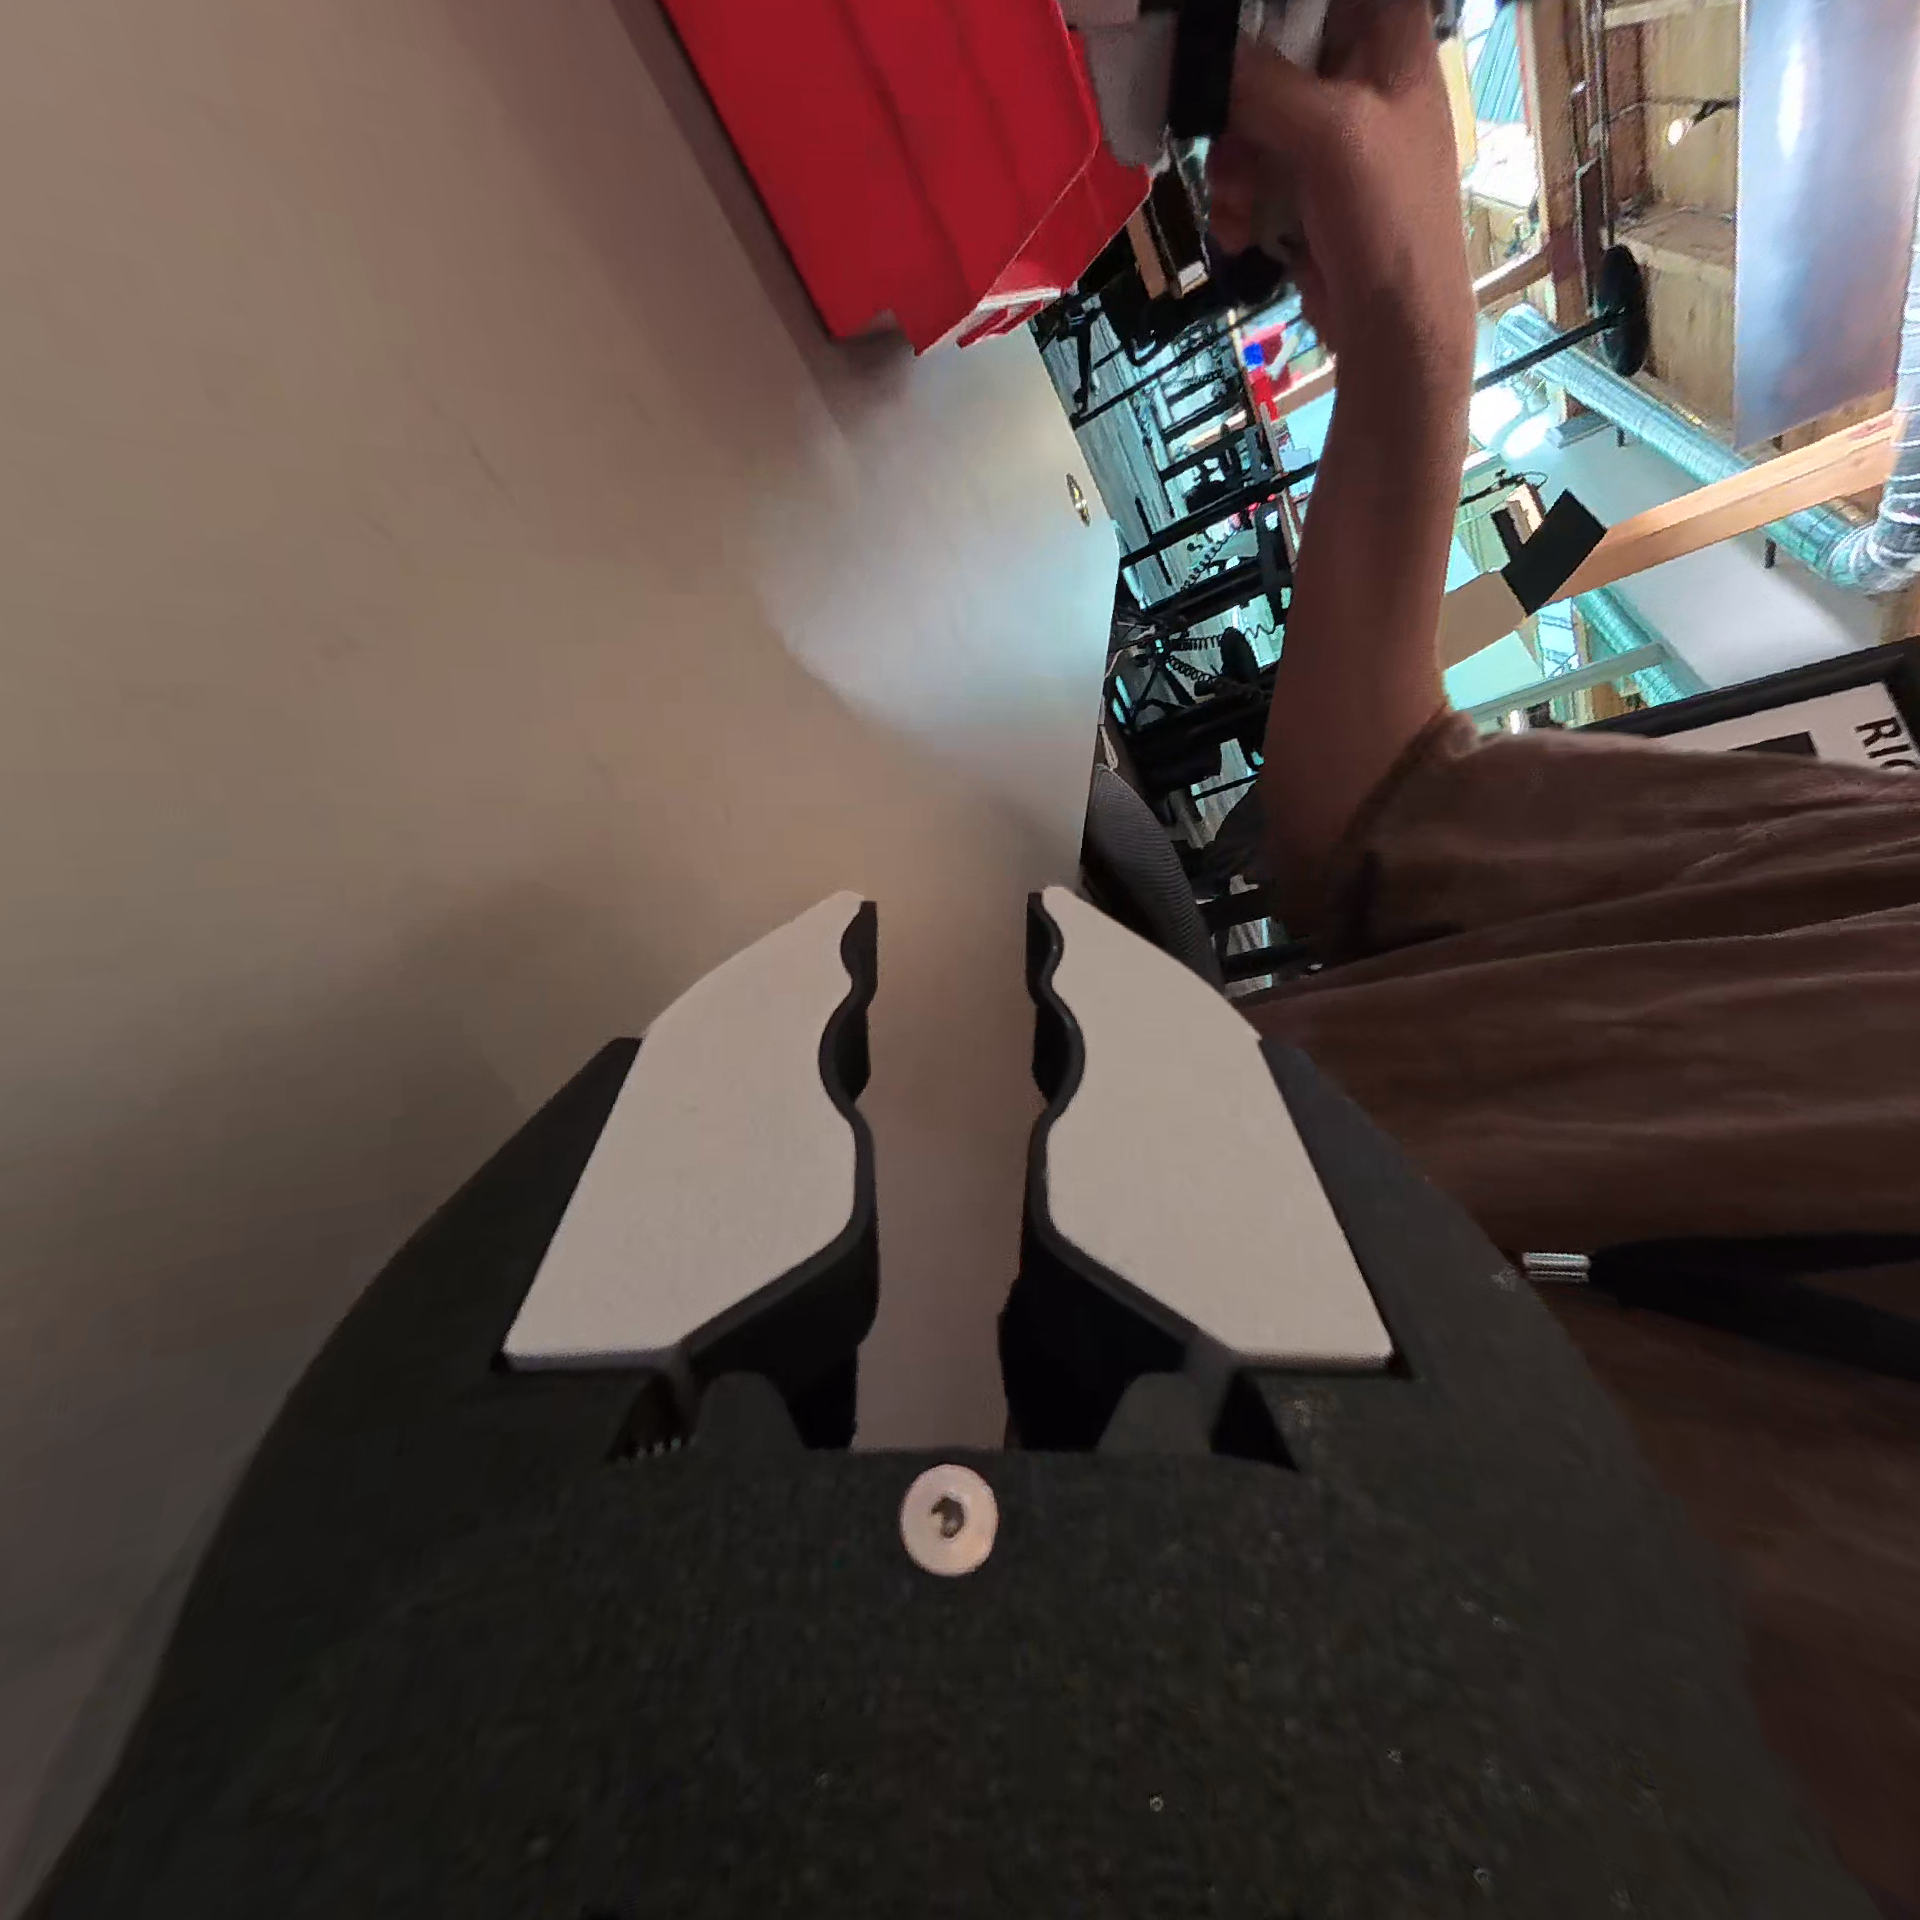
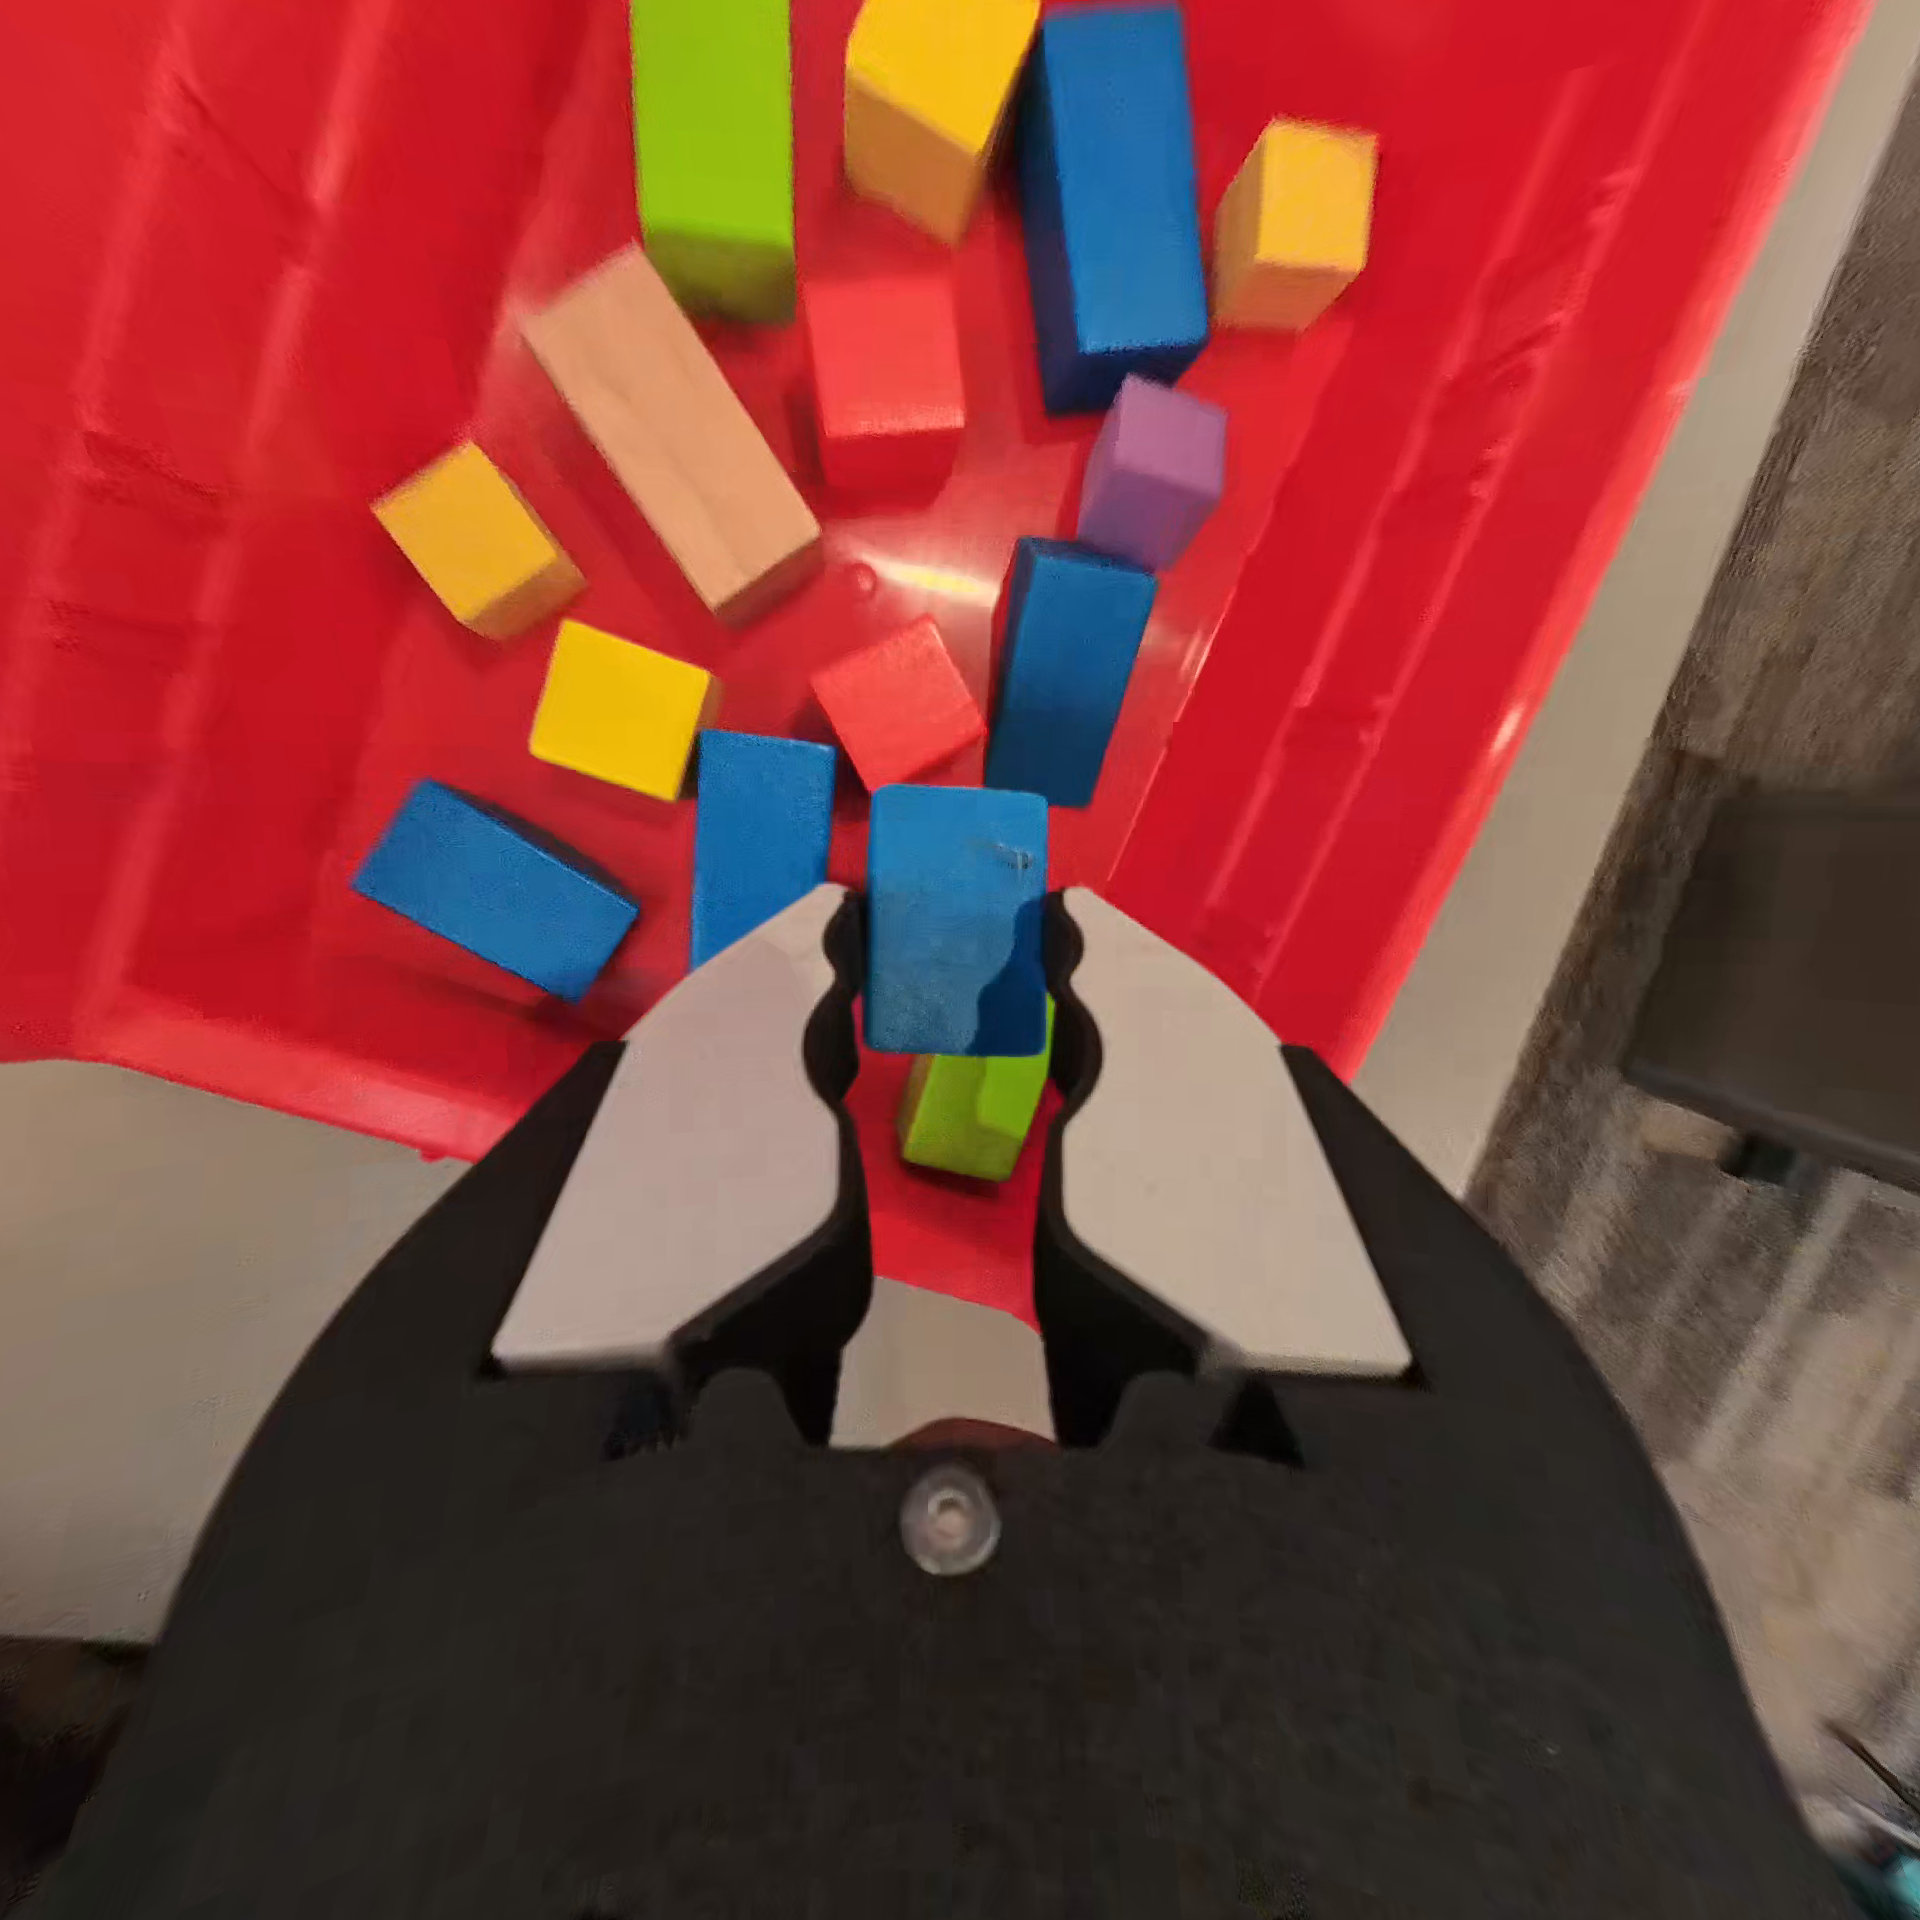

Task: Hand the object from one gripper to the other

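Observation:
My right gripper (image 2: 951, 909) is shut on a blue wooden block (image 2: 951, 914), held between the fingertips above the inside of a red bin (image 2: 260, 312). The bin holds several loose blocks: blue, yellow, red, green, purple and a plain wooden one (image 2: 670, 431). A green block (image 2: 977, 1112) lies directly under the held one. My left gripper (image 1: 951, 909) is open and empty, turned on its side over a pale tabletop (image 1: 364, 623). In the left wrist view the red bin (image 1: 914, 156) sits far off at the top, with a person's hand (image 1: 1340, 135) holding the other gripper above it.
The person's forearm (image 1: 1361, 540) and brown sleeve (image 1: 1610, 935) fill the right of the left wrist view. The table's edge runs beside the bin on the right, with grey carpet (image 2: 1766, 727) below it. Room furniture shows beyond the table.

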The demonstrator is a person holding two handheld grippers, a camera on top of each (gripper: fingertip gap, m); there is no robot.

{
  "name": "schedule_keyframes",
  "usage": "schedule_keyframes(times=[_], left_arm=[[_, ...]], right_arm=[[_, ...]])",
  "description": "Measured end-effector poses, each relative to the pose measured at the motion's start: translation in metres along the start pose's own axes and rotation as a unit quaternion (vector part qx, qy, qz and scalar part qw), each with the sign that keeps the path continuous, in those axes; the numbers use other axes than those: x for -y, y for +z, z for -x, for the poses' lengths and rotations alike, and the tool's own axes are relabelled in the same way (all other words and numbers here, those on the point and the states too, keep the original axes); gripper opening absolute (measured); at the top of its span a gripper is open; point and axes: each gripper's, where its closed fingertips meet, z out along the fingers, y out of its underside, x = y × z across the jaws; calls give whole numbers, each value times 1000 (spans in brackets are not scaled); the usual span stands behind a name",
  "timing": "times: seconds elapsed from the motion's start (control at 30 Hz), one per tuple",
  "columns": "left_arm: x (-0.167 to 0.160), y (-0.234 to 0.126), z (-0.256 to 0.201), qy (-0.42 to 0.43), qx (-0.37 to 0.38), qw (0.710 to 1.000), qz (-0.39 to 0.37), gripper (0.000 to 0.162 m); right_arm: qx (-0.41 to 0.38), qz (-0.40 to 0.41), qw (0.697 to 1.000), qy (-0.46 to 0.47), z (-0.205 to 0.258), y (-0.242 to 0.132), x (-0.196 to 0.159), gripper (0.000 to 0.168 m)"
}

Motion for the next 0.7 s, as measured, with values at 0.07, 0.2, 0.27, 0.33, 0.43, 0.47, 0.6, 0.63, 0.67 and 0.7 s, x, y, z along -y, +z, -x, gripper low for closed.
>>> schedule_keyframes(times=[0.07,0.2,0.27,0.33,0.43,0.47,0.6,0.63,0.67,0.7], left_arm=[[0,-2,2,12,12,1000,-3,27],[-2,-8,-2,0,-11,1000,-15,27],[-1,-12,-2,-6,-18,1000,-22,27],[-1,-15,-1,-1,-11,1000,-24,27],[-1,-16,-1,0,-10,1000,-26,27],[-2,-16,0,-1,-11,1000,-24,27],[-4,-14,0,-4,-12,1000,-20,27],[-4,-13,0,-5,-13,1000,-19,27],[-5,-12,1,-6,-13,1000,-17,27],[-6,-11,1,-6,-13,1000,-15,27]], right_arm=[[-10,49,998,-39,-4,8,2,33],[-4,144,986,-86,-5,18,4,33],[-1,191,975,-113,-6,21,1,33],[9,250,959,-130,-7,25,-7,33],[21,312,937,-157,-5,33,-17,33],[20,320,932,-168,-5,37,-17,33],[34,308,934,-177,1,54,-12,33],[41,305,936,-172,2,57,-12,33],[46,302,938,-166,2,60,-14,33],[50,301,938,-164,1,63,-16,33]])
